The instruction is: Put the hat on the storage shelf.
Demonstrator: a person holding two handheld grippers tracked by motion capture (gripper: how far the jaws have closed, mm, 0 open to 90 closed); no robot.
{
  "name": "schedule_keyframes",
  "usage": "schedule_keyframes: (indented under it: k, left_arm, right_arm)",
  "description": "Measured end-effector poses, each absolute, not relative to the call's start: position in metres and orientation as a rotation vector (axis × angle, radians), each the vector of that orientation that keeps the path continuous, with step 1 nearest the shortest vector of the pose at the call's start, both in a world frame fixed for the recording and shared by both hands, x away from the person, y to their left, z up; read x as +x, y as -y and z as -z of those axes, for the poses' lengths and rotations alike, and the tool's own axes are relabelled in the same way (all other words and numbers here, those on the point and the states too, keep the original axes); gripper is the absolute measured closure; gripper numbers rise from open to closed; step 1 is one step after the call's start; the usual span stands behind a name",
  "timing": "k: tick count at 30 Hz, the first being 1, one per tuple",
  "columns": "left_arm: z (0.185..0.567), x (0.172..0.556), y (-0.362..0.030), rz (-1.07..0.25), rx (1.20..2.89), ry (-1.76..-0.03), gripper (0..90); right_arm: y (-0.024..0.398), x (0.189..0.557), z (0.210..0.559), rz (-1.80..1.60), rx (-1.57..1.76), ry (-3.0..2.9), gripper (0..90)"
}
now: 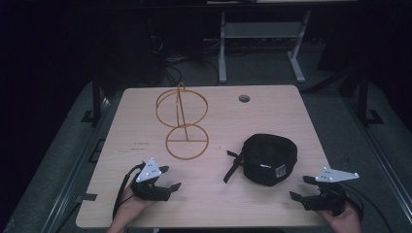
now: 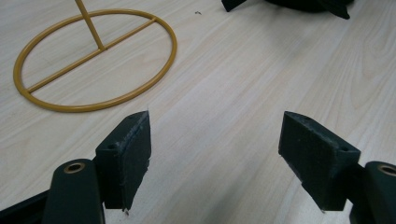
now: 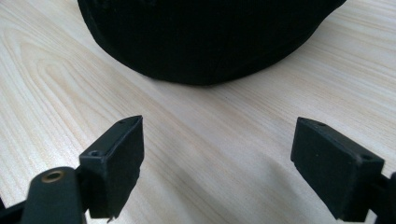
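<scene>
High view: pale wood table point(image 1: 145, 204); dark room, grey floor point(image 1: 262, 68) beyond.

The wire stand point(image 1: 182, 122) is parked on the counter point(image 1: 272, 116) left of centre, toward the far edge. The cap point(image 1: 269, 158) is set right of centre, closer to the near edge, well apart from it. A round hole point(image 1: 244, 98) is found by the far edge.

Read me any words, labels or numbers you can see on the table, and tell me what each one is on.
No text can be read.
Black cap: a small pale patch near its front edge, too small and blurred to read.
Gold wire stand: no marking.
Table: no print.
Left tool and right tool: no lettering to be made out.
</scene>
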State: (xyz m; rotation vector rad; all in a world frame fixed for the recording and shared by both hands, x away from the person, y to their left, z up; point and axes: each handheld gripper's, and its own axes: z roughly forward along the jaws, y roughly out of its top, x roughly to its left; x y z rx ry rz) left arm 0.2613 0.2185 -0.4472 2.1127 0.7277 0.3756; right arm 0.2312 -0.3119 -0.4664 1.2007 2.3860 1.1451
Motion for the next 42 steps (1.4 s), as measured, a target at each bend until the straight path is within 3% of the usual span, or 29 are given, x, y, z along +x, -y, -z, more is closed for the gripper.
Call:
schedule_keyframes:
  k: [42]
  left_arm:
    - [0.43,0.266,-0.168,-0.266,2.139,-0.621,21.8]
  right_arm:
    - [0.312,0.229,0.458,-1.212,1.181,-2.362,16.7]
